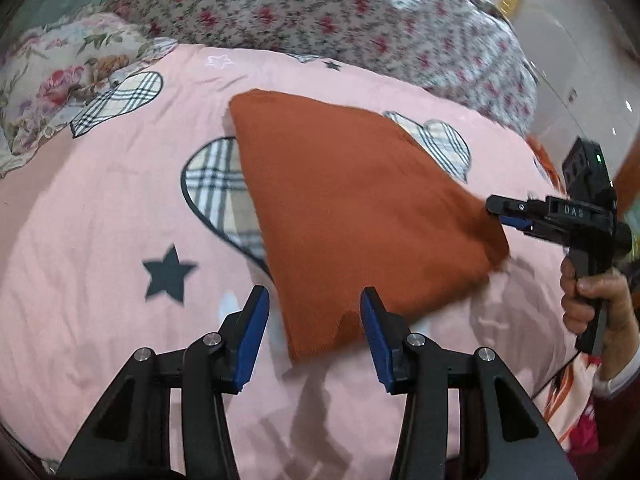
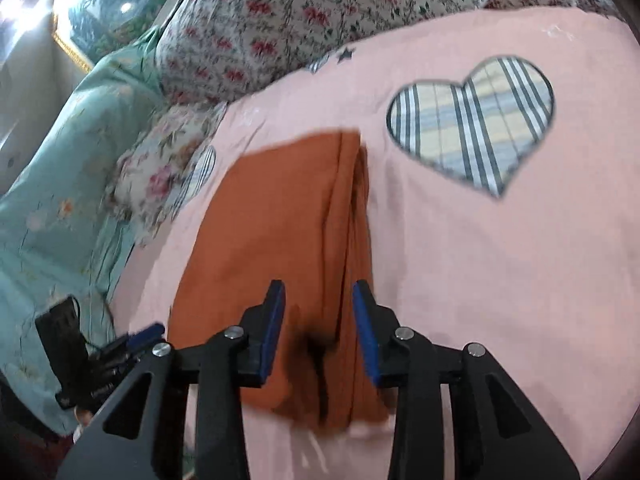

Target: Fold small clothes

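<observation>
Cloth folded on bedspread | left tool agape | right tool agape

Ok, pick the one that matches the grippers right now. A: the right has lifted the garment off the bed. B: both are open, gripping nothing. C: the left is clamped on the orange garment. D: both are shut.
B: the left gripper and the right gripper each show a clear gap between blue pads, and the orange garment lies folded on the pink bedspread.
</observation>
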